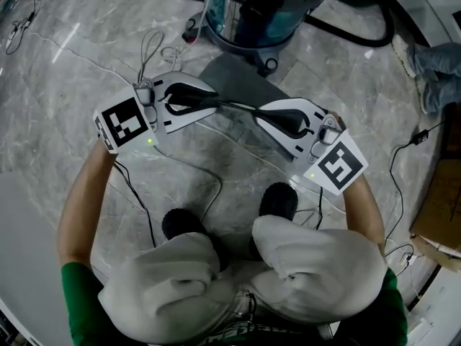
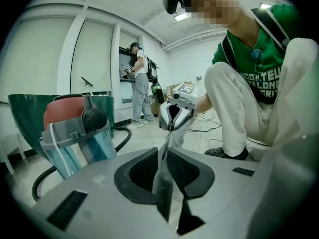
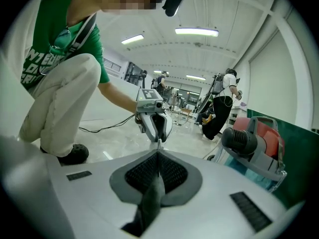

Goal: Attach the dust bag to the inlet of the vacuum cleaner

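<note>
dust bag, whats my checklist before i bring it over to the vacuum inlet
1. Left tool shut on the dust bag: ok.
2. Right tool shut on the same bag: ok.
3. Bag stretched between the two tools, no sag: ok.
4. Vacuum cleaner straight ahead on the floor: ok.
5. Inlet found and facing the bag: cannot tell.
6. Floor free underfoot: not ok, a cable lies by the feet.
</note>
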Motion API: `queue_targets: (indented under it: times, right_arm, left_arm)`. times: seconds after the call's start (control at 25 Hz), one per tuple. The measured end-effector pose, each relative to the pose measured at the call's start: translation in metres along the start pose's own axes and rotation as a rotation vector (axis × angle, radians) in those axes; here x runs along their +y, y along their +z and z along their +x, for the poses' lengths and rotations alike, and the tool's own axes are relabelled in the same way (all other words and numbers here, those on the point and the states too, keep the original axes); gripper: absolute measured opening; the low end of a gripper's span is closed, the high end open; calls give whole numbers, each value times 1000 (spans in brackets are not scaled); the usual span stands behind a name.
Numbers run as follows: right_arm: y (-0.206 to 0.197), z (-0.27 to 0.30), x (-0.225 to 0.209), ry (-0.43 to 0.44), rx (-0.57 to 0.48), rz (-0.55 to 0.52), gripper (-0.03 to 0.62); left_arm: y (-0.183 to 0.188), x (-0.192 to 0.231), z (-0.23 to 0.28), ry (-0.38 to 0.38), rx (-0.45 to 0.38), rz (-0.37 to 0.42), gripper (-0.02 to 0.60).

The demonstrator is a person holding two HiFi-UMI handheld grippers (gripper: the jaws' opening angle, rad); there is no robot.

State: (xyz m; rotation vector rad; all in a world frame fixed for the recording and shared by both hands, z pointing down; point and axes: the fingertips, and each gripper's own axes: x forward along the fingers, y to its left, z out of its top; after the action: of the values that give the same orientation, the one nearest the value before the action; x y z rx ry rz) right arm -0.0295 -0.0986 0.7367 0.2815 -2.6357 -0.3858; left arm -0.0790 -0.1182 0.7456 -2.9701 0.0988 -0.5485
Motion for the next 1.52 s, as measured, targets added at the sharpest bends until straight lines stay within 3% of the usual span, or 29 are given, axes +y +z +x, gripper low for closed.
queue_targets:
  times: [0.2, 0.44, 0.72, 0.88, 1.32, 1.52]
  right_arm:
    - [15, 1, -12, -6, -52, 9, 12]
    - [36, -1, -34, -41, -106, 25, 12]
    - [59, -2, -71, -114, -152, 59, 14]
    - [66, -3, -92, -155, -168, 128, 14]
    - [43, 1, -154, -268, -113, 258, 14]
    - [32, 1, -164, -298, -99, 274, 14]
  left_arm:
    - [9, 6, 0, 18, 8, 46, 39]
    - [28, 23, -13, 66, 17, -3, 23]
    - [54, 48, -29, 94, 47, 15, 15]
    - [67, 74, -37, 121, 70, 25, 15]
    - [72, 140, -21, 204, 170, 0, 16]
    - [67, 153, -12, 221, 171, 6, 17]
